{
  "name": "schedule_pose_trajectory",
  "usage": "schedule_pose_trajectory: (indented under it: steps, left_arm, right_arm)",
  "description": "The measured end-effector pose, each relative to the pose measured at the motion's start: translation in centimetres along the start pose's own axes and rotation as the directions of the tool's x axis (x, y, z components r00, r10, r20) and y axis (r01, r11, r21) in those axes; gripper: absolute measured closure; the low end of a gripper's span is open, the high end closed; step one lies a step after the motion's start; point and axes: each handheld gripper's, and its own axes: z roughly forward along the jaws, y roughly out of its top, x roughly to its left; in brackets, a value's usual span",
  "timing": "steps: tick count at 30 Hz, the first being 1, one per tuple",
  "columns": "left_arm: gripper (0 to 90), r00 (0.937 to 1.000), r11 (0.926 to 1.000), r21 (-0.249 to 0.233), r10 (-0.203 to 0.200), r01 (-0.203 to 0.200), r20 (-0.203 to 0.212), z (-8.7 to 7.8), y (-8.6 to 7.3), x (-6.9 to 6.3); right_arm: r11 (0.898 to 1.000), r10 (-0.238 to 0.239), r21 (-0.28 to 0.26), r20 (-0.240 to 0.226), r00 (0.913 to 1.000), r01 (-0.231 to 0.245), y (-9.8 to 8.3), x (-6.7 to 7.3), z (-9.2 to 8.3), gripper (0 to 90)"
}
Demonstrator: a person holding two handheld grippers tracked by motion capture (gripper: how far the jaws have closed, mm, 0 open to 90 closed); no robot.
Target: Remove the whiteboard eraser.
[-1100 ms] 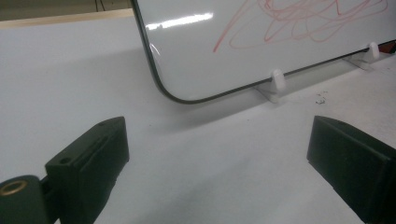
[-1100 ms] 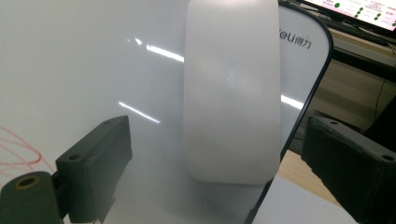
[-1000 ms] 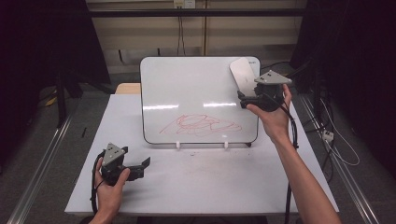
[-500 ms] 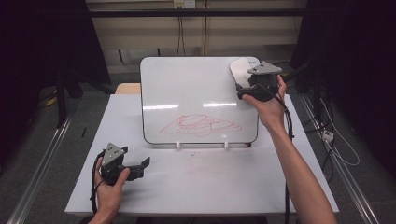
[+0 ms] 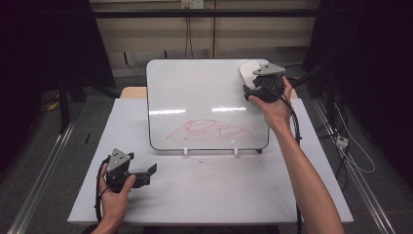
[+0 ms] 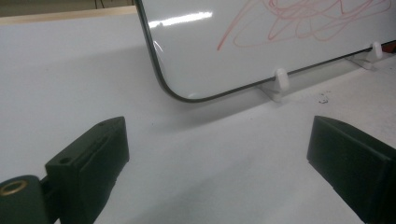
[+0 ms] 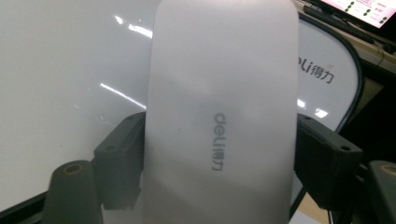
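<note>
Slippage worries us most: at the whiteboard's (image 5: 204, 97) top right corner, the right gripper (image 7: 219, 154) has just been closing its fingers (image 7: 119, 158) on the eraser (image 7: 224, 93), apparently gripping its smooth sides. Left gripper (image 5: 146, 173), near the whiteboard's lower left corner, hangs released above the desk (image 5: 219, 190).

A whiteboard (image 5: 207, 105) stands tilted on the middle of the table (image 5: 209, 190), the eraser (image 5: 249, 72) against its upper right corner between the right gripper's (image 5: 249, 91) jaws, the left gripper (image 5: 151, 170) near the table's front left.
</note>
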Motion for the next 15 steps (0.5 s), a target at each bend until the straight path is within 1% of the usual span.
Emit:
schedule_pose_trajectory:
  steps: [4,5,9,13,15]
  left_arm:
    - [5.5,1.0,1.0,-0.005,0.001,-0.001,-0.004,-0.12,0.02,0.01]
    - [5.5,1.0,1.0,-0.006,0.004,-0.004,-0.003,-0.15,0.03,0.02]
    - [5.5,1.0,1.0,-0.006,0.002,-0.002,0.0,-0.17,-0.04,0.04]
    - [5.5,1.0,0.9999,-0.01,0.004,-0.004,-0.001,-0.28,-0.09,0.19]
    - [5.5,1.0,0.9999,-0.011,0.004,-0.004,-0.003,-0.34,-0.12,0.22]
  right_arm:
    - [1.0,0.003,0.006,0.005,1.0,-0.003,0.08,0.13,0.13,29.9]
    - [1.0,0.007,0.009,0.002,1.0,-0.007,0.12,0.08,0.1,30.1]
    - [0.999,-0.006,0.035,0.005,1.0,0.006,0.44,0.12,0.15,30.2]
    - [0.999,-0.004,0.042,0.008,1.0,0.003,0.48,0.17,0.12,30.9]
    - [0.999,0.005,0.045,0.008,1.0,-0.005,0.52,0.16,0.08,31.1]
